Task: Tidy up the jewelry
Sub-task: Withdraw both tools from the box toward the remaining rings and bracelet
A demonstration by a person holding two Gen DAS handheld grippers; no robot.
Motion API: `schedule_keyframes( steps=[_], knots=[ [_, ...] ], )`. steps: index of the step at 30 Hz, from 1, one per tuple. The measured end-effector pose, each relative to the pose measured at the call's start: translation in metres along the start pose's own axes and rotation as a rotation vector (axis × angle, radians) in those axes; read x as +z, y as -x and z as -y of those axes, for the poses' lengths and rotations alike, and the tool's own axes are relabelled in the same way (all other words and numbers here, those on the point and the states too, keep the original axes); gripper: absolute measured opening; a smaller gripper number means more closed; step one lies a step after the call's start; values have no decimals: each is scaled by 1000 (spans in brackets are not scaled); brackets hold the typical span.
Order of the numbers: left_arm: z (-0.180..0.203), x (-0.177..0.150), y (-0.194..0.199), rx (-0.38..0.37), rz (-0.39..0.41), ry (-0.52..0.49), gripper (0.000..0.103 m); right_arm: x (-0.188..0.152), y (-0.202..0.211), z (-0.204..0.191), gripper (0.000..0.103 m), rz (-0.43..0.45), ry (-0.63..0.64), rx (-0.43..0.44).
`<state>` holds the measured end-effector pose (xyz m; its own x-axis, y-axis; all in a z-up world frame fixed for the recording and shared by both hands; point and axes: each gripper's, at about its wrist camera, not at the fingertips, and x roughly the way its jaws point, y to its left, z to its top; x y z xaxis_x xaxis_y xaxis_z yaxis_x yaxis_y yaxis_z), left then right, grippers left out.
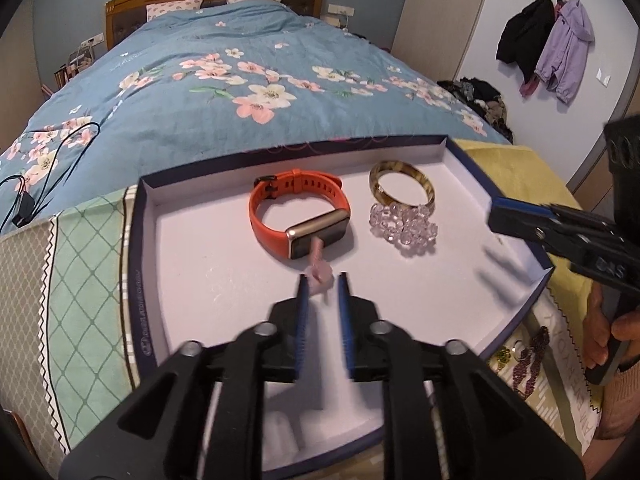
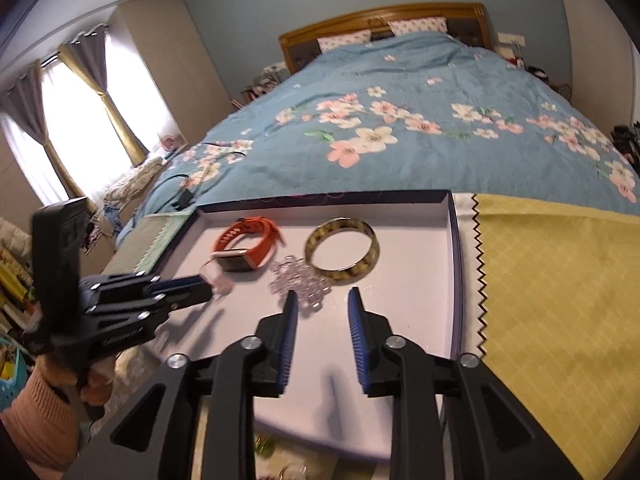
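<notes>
Shallow white-lined box lid (image 1: 188, 240) is seen on a patterned cloth at the bed's foot. Inside, far side: orange smartwatch (image 1: 298, 212), tortoiseshell bangle (image 1: 402, 188) to its right, clear bead bracelet (image 1: 404, 228) touching the bangle's near edge. Left gripper (image 1: 322, 280) fingers are apart, a blurred pink item (image 1: 320, 266) seen between the tips, contact unclear. Right gripper (image 2: 322, 300) is held apart over the lid, nothing between
</notes>
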<state>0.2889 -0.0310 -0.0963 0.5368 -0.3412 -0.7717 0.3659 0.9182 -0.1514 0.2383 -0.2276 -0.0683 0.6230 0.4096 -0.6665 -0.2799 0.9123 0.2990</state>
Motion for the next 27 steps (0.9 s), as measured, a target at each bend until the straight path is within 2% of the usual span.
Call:
schedule_keyframes(
  steps=[7,12,18,27],
  knots=[
    [5,-11,47,39,125,0,38,-26,43,-18,36,25,114,55],
    [6,-30,83,34,191,15,41,-49,45,-17,36,-31,145,17],
    [9,-60,108,8,202,25,44,-75,41,-4,36,-103,128,-23],
    [21,-105,121,-15,166,1,44,-93,42,-1,36,-127,128,-32]
  ],
)
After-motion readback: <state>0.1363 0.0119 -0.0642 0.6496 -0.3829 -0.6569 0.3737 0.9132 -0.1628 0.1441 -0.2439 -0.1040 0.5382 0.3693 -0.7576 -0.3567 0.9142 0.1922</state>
